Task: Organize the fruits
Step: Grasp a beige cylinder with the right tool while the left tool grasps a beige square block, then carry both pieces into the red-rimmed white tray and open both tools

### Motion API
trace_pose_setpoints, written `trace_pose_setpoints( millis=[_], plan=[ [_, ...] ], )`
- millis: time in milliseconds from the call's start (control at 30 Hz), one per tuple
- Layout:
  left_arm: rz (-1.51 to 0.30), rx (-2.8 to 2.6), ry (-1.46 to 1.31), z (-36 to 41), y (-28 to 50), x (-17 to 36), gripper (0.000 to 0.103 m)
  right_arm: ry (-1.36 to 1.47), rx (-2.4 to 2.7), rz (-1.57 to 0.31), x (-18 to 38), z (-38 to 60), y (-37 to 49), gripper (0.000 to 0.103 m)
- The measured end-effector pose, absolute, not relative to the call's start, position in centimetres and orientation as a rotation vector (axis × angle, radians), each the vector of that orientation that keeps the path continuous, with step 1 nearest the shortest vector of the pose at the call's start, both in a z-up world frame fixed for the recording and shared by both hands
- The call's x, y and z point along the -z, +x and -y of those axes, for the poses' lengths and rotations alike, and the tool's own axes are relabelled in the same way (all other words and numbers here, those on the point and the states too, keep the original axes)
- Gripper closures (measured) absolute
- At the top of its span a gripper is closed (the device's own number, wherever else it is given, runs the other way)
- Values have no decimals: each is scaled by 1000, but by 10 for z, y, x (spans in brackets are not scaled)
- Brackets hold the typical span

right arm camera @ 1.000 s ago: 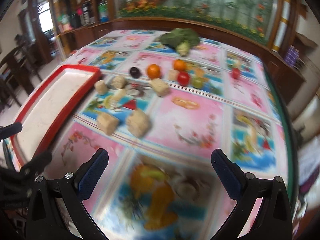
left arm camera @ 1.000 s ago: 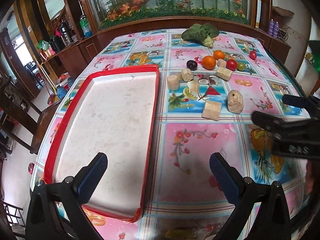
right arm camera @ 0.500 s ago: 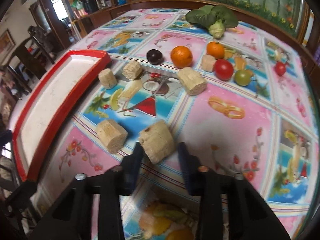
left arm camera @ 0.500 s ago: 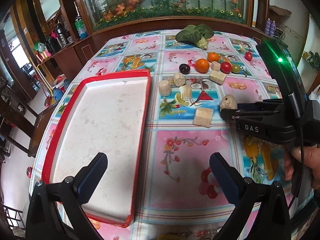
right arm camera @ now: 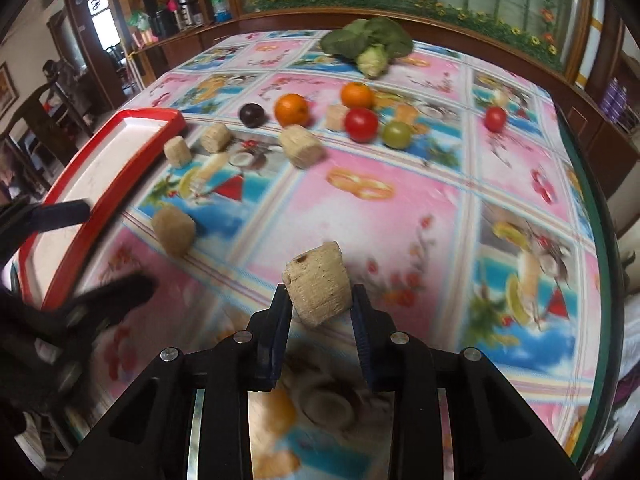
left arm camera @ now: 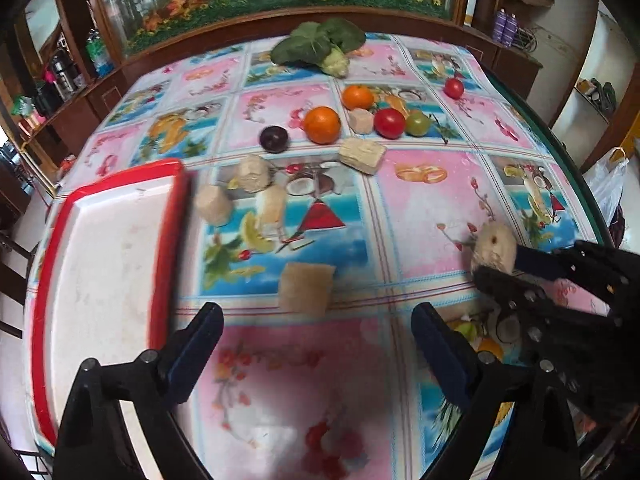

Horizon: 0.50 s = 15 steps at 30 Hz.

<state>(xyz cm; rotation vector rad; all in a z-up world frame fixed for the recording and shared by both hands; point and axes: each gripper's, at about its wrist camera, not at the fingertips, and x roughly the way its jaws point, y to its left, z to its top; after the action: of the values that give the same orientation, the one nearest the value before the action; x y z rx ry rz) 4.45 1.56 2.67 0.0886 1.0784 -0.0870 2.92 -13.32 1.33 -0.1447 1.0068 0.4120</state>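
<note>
My right gripper (right arm camera: 319,308) is clamped on a pale, pitted sugarcane chunk (right arm camera: 318,283), lifted just above the glossy fruit-print tablecloth (right arm camera: 400,216). My left gripper (left arm camera: 316,342) hangs with jaws wide apart beside the red-rimmed tray (left arm camera: 164,240), a squarish cane piece (left arm camera: 306,288) lying just beyond its tips. Bare cloth stretches right of the tray; farther off sit round oranges (right arm camera: 292,110), tomatoes (right arm camera: 361,125) and leafy greens (right arm camera: 368,46).

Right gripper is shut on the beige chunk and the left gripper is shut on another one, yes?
Not quite. The right gripper is shut on the beige chunk, but the left gripper is open and holds nothing; the left wrist view shows its fingers spread wide above the tablecloth.
</note>
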Motion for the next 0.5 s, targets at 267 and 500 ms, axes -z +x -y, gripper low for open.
trace_pose_setpoints(
  millis=[267, 500],
  plan=[
    [-1129, 125, -27, -30, 61, -5, 59, -72, -397, -1010, -12, 155, 22, 74],
    [-1105, 218, -108, -37, 49, -6, 71, -25, -380, -1009, -9, 158, 21, 74]
  ],
)
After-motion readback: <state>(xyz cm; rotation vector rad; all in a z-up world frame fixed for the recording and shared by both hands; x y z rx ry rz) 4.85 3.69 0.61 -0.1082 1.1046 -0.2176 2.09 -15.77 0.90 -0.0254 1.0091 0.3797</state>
